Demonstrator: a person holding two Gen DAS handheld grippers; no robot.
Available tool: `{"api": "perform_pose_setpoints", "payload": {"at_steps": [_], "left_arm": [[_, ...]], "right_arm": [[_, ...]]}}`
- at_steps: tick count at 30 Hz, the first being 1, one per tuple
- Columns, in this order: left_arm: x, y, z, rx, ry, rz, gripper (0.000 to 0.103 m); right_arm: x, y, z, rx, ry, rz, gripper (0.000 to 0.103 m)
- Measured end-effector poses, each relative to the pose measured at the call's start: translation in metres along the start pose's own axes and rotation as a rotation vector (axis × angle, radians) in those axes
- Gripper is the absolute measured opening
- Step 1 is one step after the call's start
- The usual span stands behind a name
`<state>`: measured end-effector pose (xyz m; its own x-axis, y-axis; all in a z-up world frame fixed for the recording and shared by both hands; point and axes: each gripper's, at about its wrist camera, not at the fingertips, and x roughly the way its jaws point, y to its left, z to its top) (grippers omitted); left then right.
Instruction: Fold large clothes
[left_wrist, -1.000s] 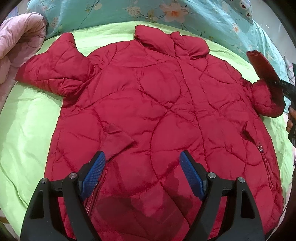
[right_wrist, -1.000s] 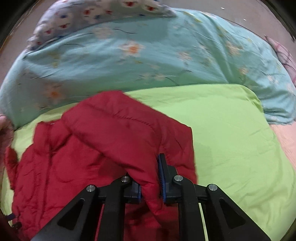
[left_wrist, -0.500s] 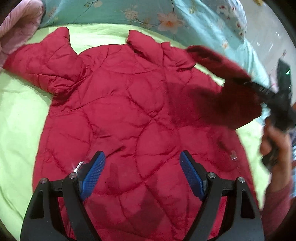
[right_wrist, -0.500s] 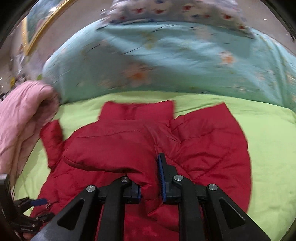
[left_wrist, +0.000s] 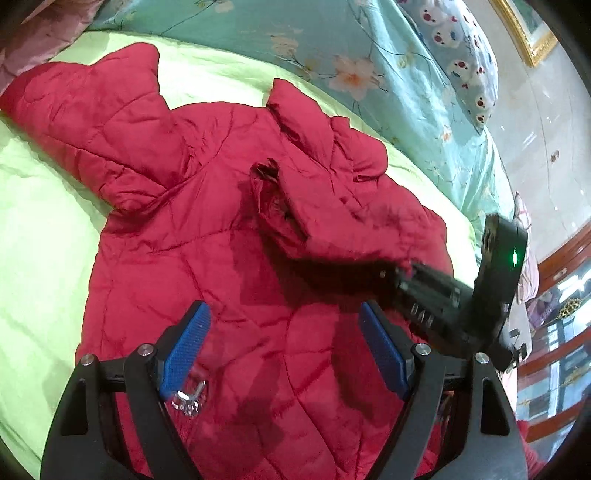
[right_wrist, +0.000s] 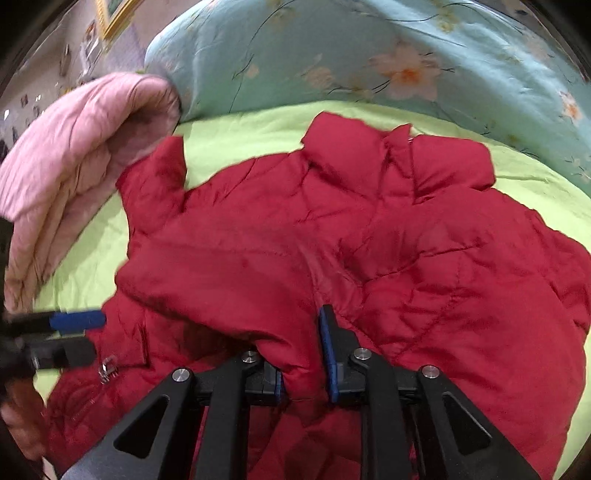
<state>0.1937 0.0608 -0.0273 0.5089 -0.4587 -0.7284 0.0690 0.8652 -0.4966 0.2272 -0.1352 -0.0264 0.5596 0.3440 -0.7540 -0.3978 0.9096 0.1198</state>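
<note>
A red quilted jacket (left_wrist: 207, 236) lies front up on a lime green bedspread (left_wrist: 40, 236). My left gripper (left_wrist: 284, 347) is open and empty, hovering over the jacket's lower part. My right gripper (right_wrist: 304, 363) is shut on the jacket's right sleeve (right_wrist: 236, 266) and holds it folded across the chest; it shows in the left wrist view (left_wrist: 424, 284) with the sleeve (left_wrist: 314, 214) lying over the body. The other sleeve (left_wrist: 92, 122) lies spread out to the left. The collar (right_wrist: 391, 155) points toward the pillows.
A teal floral duvet (left_wrist: 369, 66) is heaped behind the jacket. A folded pink quilt (right_wrist: 74, 162) lies at the left of the bed. A zip pull (left_wrist: 184, 395) glints by my left finger. The room floor (left_wrist: 546, 122) shows at right.
My right gripper has carried the right sleeve from the jacket's side leftward, across the chest. My left gripper stayed open and drifted over the lower jacket.
</note>
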Motion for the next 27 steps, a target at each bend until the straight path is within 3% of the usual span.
{"api": "perform_pose_setpoints", "payload": {"at_steps": [3,7,9,15,16,17,20,22,27], "left_arm": [[0.009,0.008,0.008,-0.040,0.024,-0.047,0.083],[0.019,0.015,0.023,-0.077,0.029,-0.103,0.083],[0.029,0.015,0.033,-0.082,0.049,-0.141,0.083],[0.059,0.013,0.047,-0.067,0.094,-0.142,0.082],[0.061,0.011,0.048,-0.054,0.088,-0.142,0.075],[0.062,0.009,0.047,-0.036,0.087,-0.141,0.059],[0.064,-0.002,0.044,0.038,0.079,-0.118,0.022],[0.059,-0.007,0.042,0.080,0.050,-0.080,0.014],[0.037,0.007,0.046,0.136,-0.028,0.034,0.013]], "right_arm": [[0.002,0.001,-0.001,-0.024,0.010,-0.011,0.023],[0.003,0.004,-0.005,-0.034,0.029,0.030,0.053],[0.004,0.007,-0.008,-0.048,0.034,0.025,0.054],[0.000,0.002,-0.010,-0.020,0.057,0.059,0.055],[-0.005,-0.001,-0.013,-0.009,0.055,0.067,0.055],[-0.009,-0.004,-0.015,0.003,0.053,0.072,0.059],[-0.024,-0.015,-0.021,0.051,0.045,0.077,0.063],[-0.034,-0.025,-0.025,0.089,0.031,0.087,0.063],[-0.072,-0.056,-0.027,0.169,-0.064,0.048,0.063]]}}
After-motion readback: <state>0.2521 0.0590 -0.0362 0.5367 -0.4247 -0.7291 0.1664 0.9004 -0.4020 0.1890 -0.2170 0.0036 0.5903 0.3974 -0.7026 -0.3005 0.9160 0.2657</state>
